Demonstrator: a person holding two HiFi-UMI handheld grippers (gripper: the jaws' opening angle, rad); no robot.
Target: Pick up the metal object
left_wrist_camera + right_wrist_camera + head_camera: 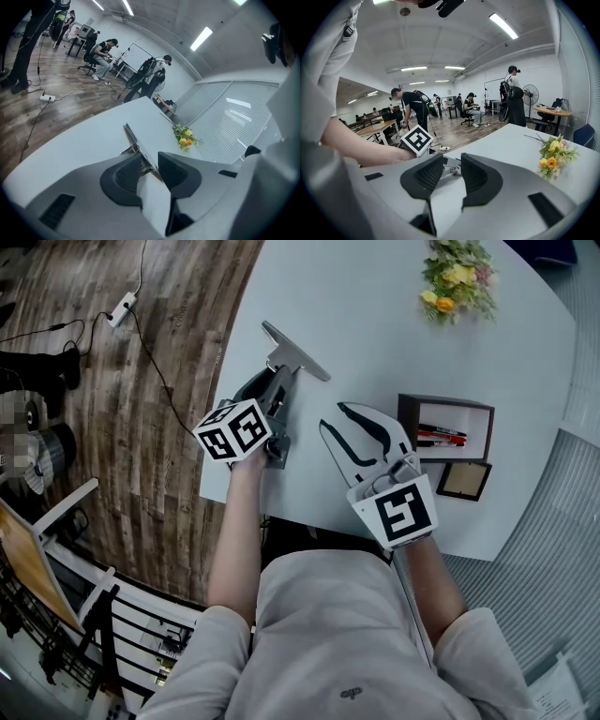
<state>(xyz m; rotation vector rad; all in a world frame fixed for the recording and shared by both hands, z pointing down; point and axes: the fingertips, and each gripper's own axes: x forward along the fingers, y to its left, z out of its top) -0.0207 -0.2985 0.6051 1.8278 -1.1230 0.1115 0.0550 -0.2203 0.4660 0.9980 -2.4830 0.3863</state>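
Two grippers in play, one in each hand, both low over the near edge of a white table (394, 324). Right gripper (345, 427) is doing nothing much: its jaws sit a modest gap apart, nothing between them but bare tabletop, and it hangs just right of the other one.

Left gripper (270, 390) is where the action is. Its jaws are apart by about the same modest gap, and they straddle the metal object (295, 352). In the left gripper view the metal strip (131, 136) runs right through the gap between the dark pads (124, 176), close to both of them, with white table showing in the gap behind it. So it's around the thing, not clamped on it as far as I can see.

That metal piece is T-shaped: a flat shiny bar across the far end, and a narrower stem coming back toward the person, under the gripper. It's lying flat on the table, near the left edge.

Further right is a dark tray (445, 399) with red and black pens (441, 437), with a small square frame (464, 481) just beside it. Way at the far side there's a bunch of yellow and orange flowers (459, 277). Beyond the table it's wood floor (112, 427) with a power strip (122, 307) and cables.
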